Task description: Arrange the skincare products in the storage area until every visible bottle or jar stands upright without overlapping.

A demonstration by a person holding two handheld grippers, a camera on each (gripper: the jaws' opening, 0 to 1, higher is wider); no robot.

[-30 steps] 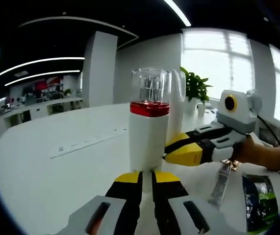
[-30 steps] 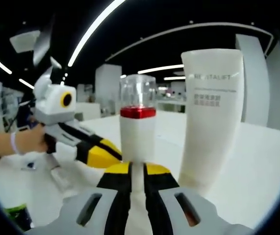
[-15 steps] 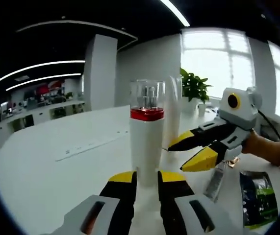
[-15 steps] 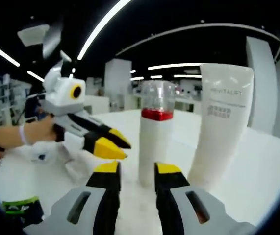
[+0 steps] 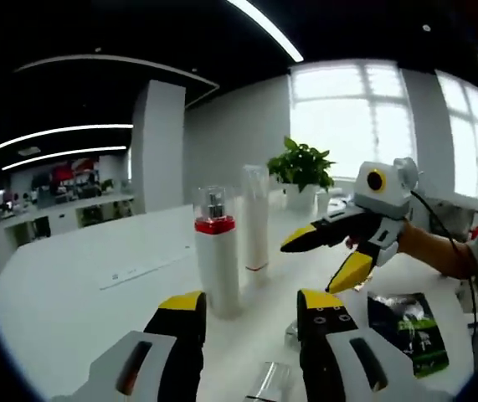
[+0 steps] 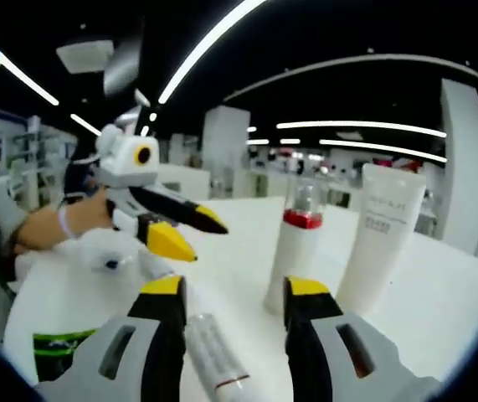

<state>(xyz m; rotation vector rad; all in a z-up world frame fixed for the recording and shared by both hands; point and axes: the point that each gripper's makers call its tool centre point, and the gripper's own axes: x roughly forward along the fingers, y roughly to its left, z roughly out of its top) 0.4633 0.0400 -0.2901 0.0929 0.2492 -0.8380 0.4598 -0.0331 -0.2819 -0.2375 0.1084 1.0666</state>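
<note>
Bottle (image 5: 217, 264) with a red band and clear cap stands upright on the white surface (image 5: 71, 310), just beside a tall white tube (image 5: 255, 219) that also stands upright. Left gripper (image 5: 251, 308) has its jaws spread wide and holds nothing, a little short of the bottle; right gripper (image 6: 233, 291) likewise has its jaws parted and empty. A slim tube (image 6: 213, 362) lies flat between the right jaws, and a dark green packet (image 5: 406, 328) lies flat on the surface nearby.

The pump bottle (image 5: 217, 270) is showing smooth white plastic under a clear glossy cap; the desk (image 5: 71, 310) is looking matt white.
</note>
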